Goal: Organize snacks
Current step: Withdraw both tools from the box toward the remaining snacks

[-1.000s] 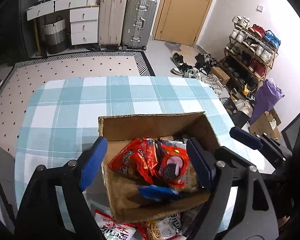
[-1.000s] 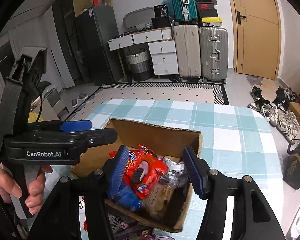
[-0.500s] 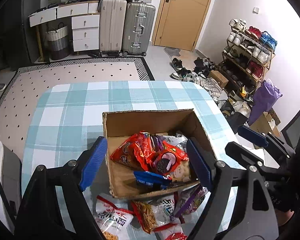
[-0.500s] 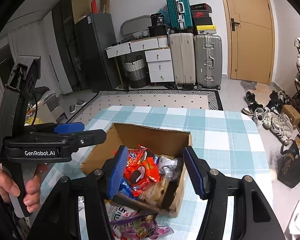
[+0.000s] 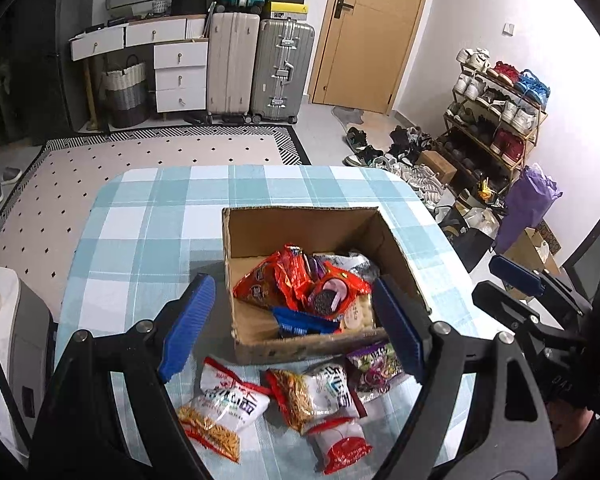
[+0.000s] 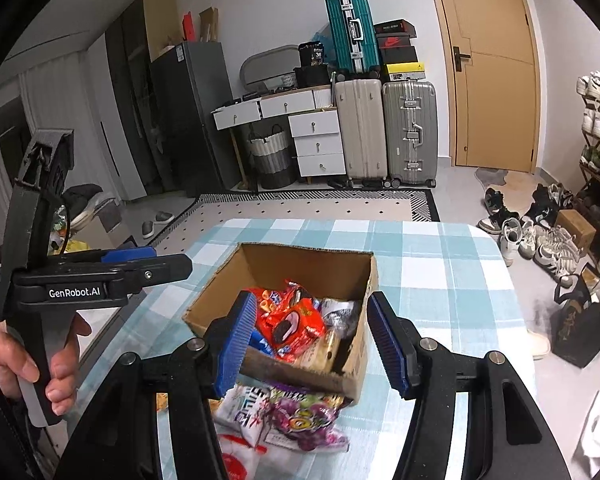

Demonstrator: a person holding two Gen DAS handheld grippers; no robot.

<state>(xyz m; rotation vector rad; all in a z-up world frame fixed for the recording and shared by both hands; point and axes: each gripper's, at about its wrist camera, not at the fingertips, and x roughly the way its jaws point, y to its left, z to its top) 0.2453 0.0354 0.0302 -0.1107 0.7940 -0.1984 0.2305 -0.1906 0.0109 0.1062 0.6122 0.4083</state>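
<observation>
Both tools released, nothing gripped; I have the left tool hovering with its blue pads spread wide over the near edge of the cardboard box; right tool likewise spread, framing the same box from the other side. The box sits on the checked worktop, open top; inside I see a red Oreo packet, another red packet to its left, a blue wrapper against the near wall, a pale biscuit pack and silver foil packs toward the right. Loose snacks lie on the worktop just in front of the box: white noodle-snack bag, a second similar bag, a red-and-white pouch, and a purple grape candy bag touching the box's near wall. In the right wrist view my hand grips the left tool's handle.
</observation>
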